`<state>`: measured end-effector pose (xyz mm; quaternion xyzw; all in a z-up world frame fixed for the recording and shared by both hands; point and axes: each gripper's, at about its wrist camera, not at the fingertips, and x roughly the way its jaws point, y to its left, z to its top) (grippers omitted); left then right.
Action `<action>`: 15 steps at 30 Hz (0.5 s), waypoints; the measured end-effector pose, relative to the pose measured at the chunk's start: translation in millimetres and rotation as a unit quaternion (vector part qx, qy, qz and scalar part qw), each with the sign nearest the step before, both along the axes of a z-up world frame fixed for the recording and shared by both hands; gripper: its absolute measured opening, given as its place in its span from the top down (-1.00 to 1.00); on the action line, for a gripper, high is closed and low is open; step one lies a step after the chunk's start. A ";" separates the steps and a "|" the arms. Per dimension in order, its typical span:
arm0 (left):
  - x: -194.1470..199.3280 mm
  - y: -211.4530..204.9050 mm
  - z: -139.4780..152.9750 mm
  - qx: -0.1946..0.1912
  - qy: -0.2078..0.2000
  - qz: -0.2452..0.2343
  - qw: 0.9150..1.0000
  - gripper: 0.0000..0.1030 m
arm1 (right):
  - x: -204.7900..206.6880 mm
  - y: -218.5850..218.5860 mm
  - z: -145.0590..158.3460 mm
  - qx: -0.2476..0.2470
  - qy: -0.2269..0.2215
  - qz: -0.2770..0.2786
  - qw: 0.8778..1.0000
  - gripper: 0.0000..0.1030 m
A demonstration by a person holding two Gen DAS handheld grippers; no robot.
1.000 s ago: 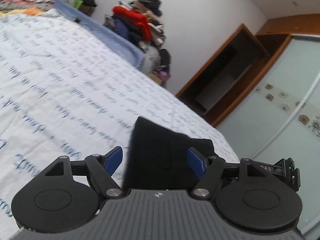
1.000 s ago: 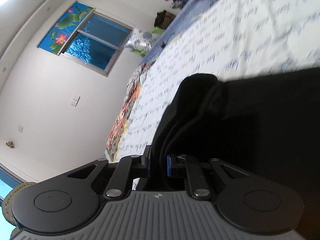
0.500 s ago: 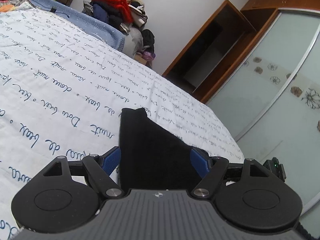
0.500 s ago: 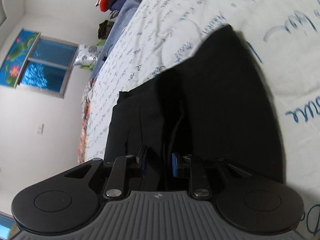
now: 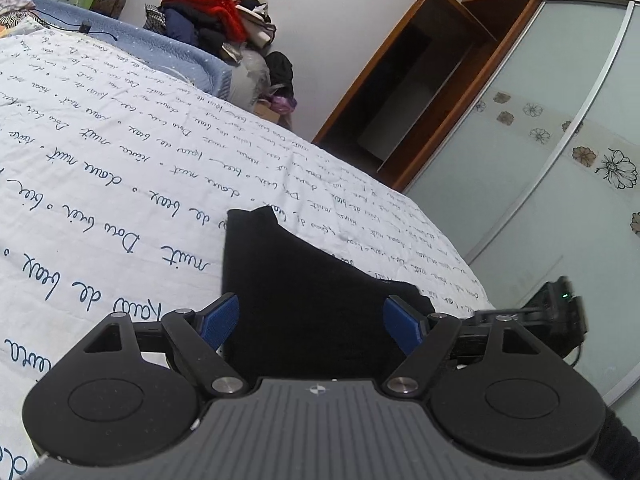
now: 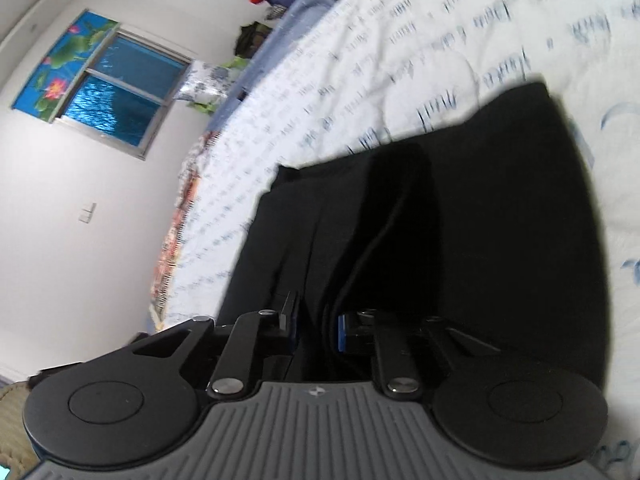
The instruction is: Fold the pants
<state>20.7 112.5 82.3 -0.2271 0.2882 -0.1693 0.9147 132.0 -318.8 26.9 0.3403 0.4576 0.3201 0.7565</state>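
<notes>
The black pants (image 5: 304,276) lie folded on the white bed sheet with blue writing (image 5: 100,160), near the bed's edge. My left gripper (image 5: 310,324) hovers over their near end, jaws wide and still opening. The cloth lies between and below its blue pads (image 5: 218,320), which do not press on it. In the right wrist view the pants (image 6: 500,220) spread across the sheet (image 6: 400,40) in stacked layers. My right gripper (image 6: 318,326) has narrow, closing jaws with a fold of the black cloth pinched between them.
A heap of clothes (image 5: 224,12) and a blue blanket (image 5: 160,48) sit past the far side of the bed. A wooden shelf unit (image 5: 408,92) and frosted wardrobe doors (image 5: 540,160) stand to the right. A window (image 6: 116,84) is in the wall at the left.
The left jaws have spread a little wider over the pants. The cloth that hung bunched from the right gripper now lies spread lower on the sheet, the gripper having come down with it.
</notes>
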 end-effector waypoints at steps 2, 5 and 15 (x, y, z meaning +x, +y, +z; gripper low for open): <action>0.4 -1.1 1.1 -0.001 -0.002 0.000 1.000 -0.63 | -1.3 -11.9 13.4 -0.008 -0.017 -0.006 1.000 0.70; 3.6 -5.7 1.0 -0.003 -0.001 -0.010 1.000 -0.64 | -1.8 -35.0 25.4 -0.033 -0.024 -0.017 0.999 0.70; 49.4 -90.4 -23.2 0.014 0.045 -0.155 0.987 -0.67 | -3.5 -69.1 -17.9 -0.021 0.038 -0.063 0.997 0.58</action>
